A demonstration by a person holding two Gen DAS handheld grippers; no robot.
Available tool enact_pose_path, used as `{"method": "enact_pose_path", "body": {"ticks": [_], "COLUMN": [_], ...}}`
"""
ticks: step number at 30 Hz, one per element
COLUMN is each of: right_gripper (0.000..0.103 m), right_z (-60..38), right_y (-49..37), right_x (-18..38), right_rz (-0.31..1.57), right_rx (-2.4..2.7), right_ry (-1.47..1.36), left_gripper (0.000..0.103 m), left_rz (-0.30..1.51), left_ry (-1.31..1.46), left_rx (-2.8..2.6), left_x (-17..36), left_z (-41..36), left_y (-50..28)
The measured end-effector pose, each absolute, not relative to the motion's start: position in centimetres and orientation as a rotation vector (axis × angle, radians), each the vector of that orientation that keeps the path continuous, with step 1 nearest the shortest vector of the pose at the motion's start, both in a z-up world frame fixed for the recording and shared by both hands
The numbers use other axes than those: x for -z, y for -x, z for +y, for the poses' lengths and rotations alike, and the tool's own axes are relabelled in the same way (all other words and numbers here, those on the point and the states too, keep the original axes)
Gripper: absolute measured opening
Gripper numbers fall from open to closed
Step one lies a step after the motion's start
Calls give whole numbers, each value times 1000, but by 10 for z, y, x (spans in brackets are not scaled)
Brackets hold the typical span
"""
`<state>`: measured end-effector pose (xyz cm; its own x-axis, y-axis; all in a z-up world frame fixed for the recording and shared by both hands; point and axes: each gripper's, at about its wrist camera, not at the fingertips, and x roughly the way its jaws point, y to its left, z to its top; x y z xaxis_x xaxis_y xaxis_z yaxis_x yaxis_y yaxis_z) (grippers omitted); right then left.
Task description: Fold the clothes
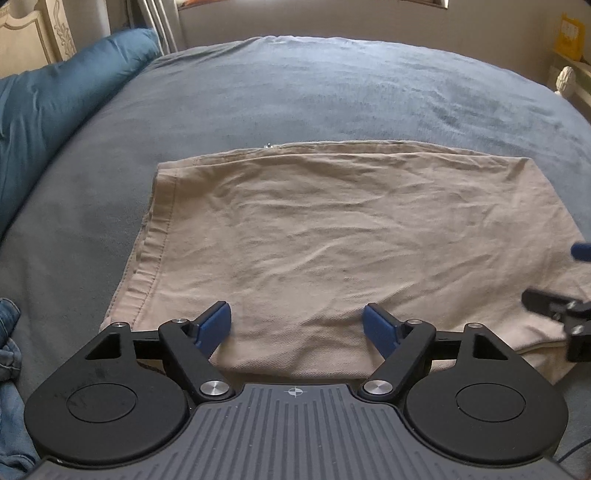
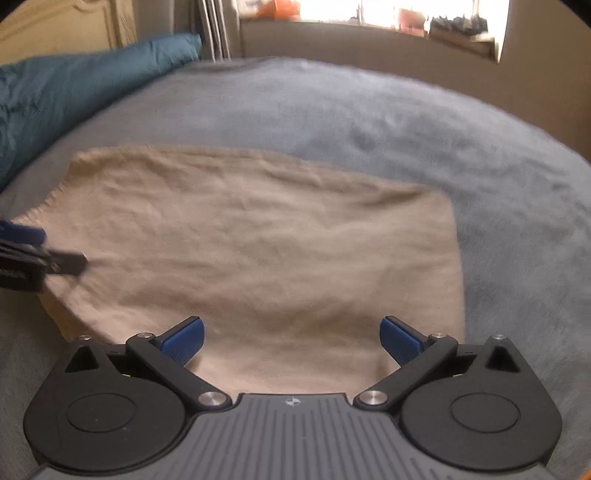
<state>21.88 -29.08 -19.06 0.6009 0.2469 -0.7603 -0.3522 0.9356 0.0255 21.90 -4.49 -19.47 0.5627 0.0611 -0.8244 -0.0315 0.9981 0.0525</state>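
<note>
A beige garment [image 1: 332, 236] lies folded flat on the blue-grey bed cover [image 1: 295, 92]; it looks like trousers, with a seam down its left edge and a small metal fastener at its far edge. My left gripper [image 1: 297, 325] is open just above the garment's near edge, nothing between its blue pads. In the right wrist view the same beige garment [image 2: 258, 251] fills the middle, and my right gripper [image 2: 291, 341] is open over its near right part, holding nothing. Each gripper shows at the side of the other's view.
A teal pillow [image 1: 55, 110] lies along the bed's left side. Blue denim clothing [image 1: 9, 350] sits at the near left edge. A cream carved headboard [image 1: 33, 33] and a wall stand behind the bed, with a bright window [image 2: 388, 14] beyond.
</note>
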Motion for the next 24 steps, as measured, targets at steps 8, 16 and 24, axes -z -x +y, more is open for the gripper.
{"method": "enact_pose_path", "body": {"ticks": [8,16,24], "right_gripper": [100,99,95], "right_z": [-280,-292,-317], "right_y": [-227,-201,-186], "right_x": [193,203,189], "right_rz": [857,883,902], "right_rx": [-385,-379,-370], "right_ry": [117,130,125], "left_gripper": [81,82,83], "left_rz": [987,998,1003], "left_ry": [-18,-10,-11], "left_rx": [-57,-59,-66], "left_x": [196,197,197], "left_z": [-43,-41,-43], "left_y": [-221,-224,-225]}}
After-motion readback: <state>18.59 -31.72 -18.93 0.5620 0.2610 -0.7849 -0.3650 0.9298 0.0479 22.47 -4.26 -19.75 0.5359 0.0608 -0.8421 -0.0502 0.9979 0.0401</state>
